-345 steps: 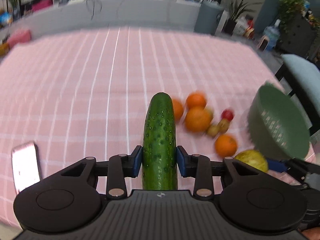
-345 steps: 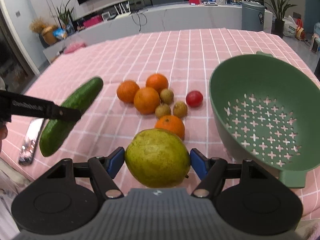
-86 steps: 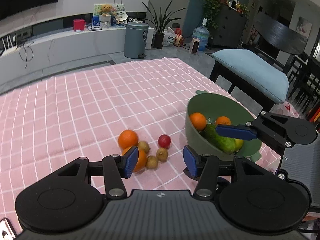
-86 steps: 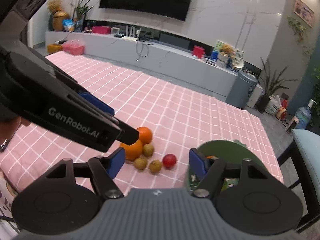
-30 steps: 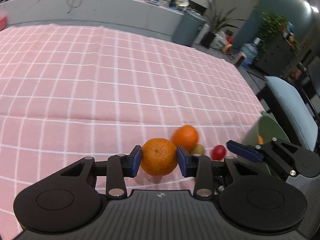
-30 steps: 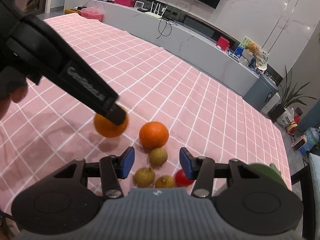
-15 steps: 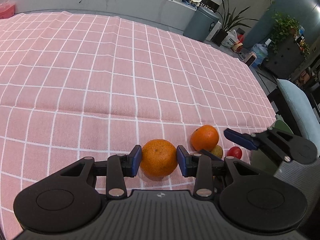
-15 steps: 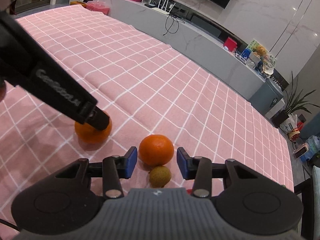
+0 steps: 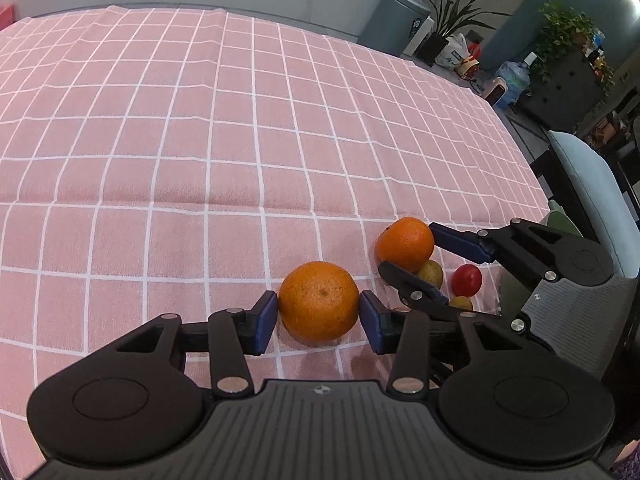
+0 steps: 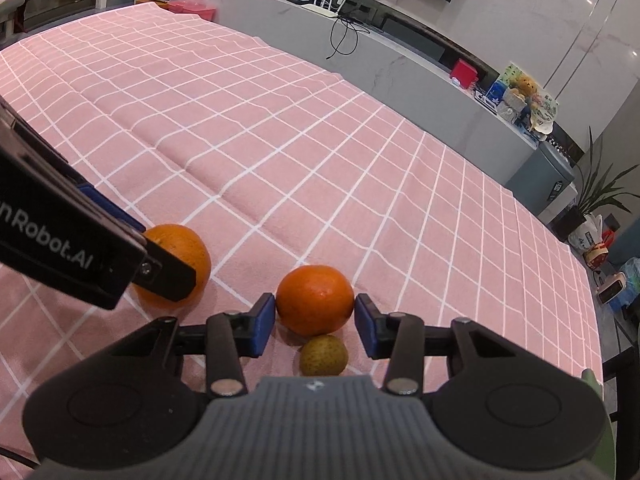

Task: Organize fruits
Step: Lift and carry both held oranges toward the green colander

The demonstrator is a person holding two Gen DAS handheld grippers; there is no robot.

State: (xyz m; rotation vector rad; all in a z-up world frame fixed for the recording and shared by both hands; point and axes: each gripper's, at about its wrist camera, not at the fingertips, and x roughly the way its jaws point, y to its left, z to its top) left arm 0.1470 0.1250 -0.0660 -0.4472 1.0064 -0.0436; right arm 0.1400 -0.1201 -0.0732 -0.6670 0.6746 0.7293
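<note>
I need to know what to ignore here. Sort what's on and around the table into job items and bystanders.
Job items:
- near orange
- far orange
- red fruit
- small brown fruits
- green bowl's rim

Bystanders:
- pink checked tablecloth
- grey bin
- potted plant
- water bottle
- chair cushion

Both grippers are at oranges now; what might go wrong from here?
The left gripper is opening around its orange, with gaps at both pads, so that orange may roll. The right gripper brackets the other orange, with a small brown fruit just beneath, which it may knock.
</note>
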